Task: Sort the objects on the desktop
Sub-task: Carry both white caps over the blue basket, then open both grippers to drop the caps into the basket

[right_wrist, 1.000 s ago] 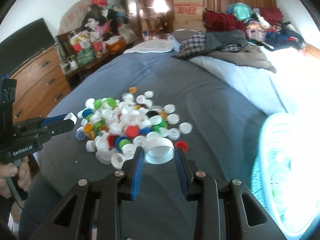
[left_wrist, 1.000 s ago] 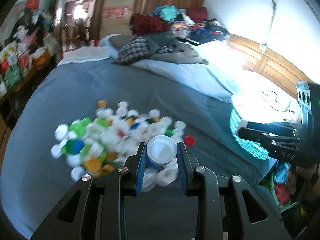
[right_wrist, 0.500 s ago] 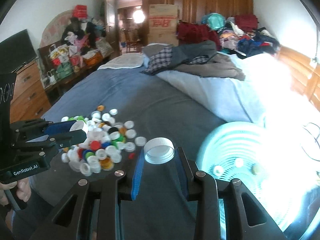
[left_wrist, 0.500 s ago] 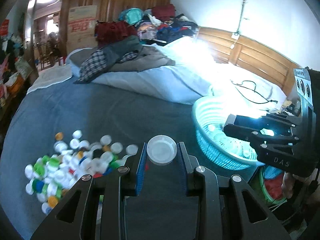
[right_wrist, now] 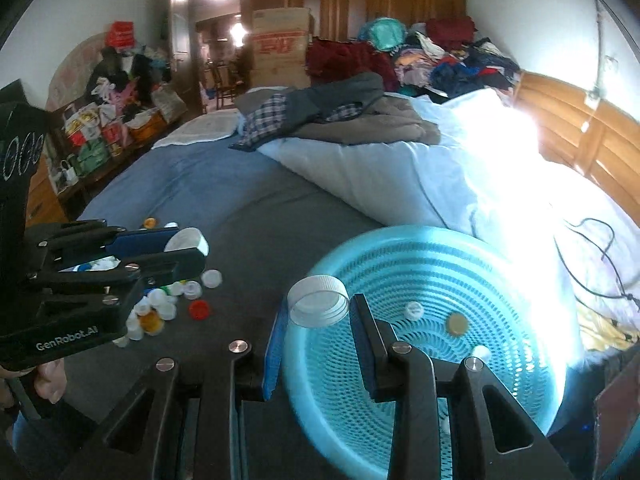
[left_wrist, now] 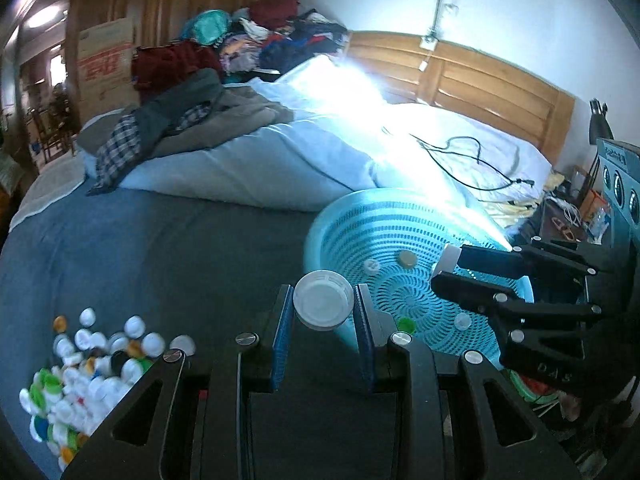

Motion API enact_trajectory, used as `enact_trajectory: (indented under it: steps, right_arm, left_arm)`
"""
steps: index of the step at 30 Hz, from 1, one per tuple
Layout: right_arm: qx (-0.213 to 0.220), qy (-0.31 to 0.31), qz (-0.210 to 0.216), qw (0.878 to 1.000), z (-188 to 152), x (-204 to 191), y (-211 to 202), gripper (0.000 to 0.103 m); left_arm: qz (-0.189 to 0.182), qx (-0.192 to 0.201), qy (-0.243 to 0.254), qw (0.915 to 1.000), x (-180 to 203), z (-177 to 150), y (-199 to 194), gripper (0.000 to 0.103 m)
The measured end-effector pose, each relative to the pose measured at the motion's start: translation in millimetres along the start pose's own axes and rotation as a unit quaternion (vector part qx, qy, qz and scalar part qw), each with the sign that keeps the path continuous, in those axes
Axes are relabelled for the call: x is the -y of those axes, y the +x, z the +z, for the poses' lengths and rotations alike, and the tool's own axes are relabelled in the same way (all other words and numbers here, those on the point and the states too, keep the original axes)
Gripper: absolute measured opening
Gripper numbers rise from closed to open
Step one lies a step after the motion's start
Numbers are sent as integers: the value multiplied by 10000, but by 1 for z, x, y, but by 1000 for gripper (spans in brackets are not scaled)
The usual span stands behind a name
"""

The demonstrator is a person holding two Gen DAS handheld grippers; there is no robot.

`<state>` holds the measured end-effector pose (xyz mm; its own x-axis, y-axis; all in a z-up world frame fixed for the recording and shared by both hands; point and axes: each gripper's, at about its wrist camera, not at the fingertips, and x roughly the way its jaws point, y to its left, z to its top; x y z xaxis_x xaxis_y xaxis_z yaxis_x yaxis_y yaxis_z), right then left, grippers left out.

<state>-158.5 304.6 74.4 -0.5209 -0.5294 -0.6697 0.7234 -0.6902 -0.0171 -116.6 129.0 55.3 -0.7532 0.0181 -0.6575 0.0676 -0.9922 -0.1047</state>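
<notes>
Both grippers [left_wrist: 323,312] [right_wrist: 318,312] now nearer basket [left_wrist: 340,236] on grey bedspread [left_wrist: 160,248].

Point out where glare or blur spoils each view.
Left wrist view: sunlight blows out the white duvet and the far rim of the basket; the bottle-cap pile is soft. Right wrist view: glare whitens the bedding at right; the basket's near rim smears.

Both grippers have moved away from the pile of caps [left_wrist: 92,364] and over to the blue basket [right_wrist: 500,264]. The right gripper [right_wrist: 318,312] now holds its white cap [right_wrist: 318,306] above the basket's inside. The left gripper [left_wrist: 323,312] has carried its white lid [left_wrist: 323,300] up to the basket's near rim.
</notes>
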Motion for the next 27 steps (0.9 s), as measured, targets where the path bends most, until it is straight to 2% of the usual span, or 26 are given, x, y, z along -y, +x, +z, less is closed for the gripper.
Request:
enact_trajectory:
  steps: [14, 27]
  right_arm:
    - [-101, 439, -164, 9989, -11, 63, 4, 35]
    - [-163, 572, -135, 9981, -24, 74, 11, 35]
  left_arm:
    - [-221, -375, 406, 9982, 55, 22, 50, 25]
    - [-251, -493, 474, 9973, 63, 23, 63, 25]
